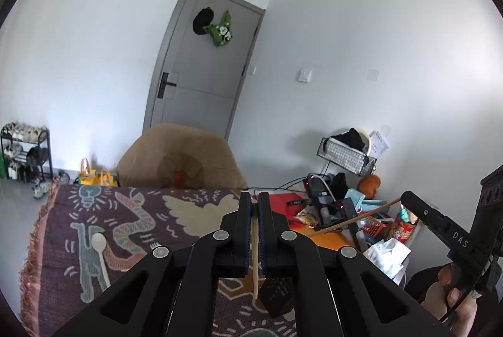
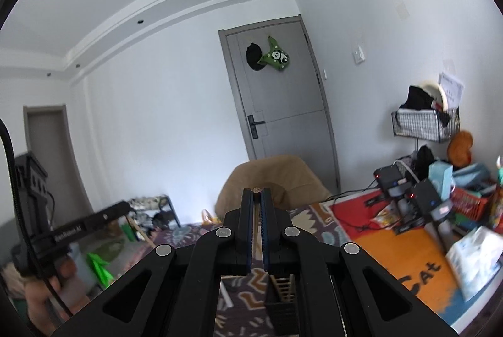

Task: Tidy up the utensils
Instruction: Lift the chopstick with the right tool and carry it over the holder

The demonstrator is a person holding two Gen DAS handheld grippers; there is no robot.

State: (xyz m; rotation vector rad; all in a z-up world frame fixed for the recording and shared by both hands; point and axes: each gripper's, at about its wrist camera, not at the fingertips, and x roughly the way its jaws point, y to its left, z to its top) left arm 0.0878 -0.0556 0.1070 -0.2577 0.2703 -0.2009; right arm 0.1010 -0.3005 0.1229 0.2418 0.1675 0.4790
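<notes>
I'm holding the left gripper [image 1: 255, 200] clamped on a wooden chopstick [image 1: 255, 258] hanging below its jaws, lifted, I judge, to carry toward the black slotted holder [image 1: 276, 294] just beneath. I'm keeping the right gripper [image 2: 257, 195] pinched on another chopstick [image 2: 257, 189]; a white spoon [image 1: 100, 252] is lying on the patterned cloth [image 1: 125, 230], down left of the left gripper.

The left gripper [image 1: 255, 198] points nearly level, its jaws closed on a thin chopstick [image 1: 255, 246] hanging below them. The right gripper [image 2: 257, 195] also points nearly level, jaws clamped on a second chopstick [image 1: 361, 217]. A hand [image 1: 456, 299] grips the right gripper's handle.
</notes>
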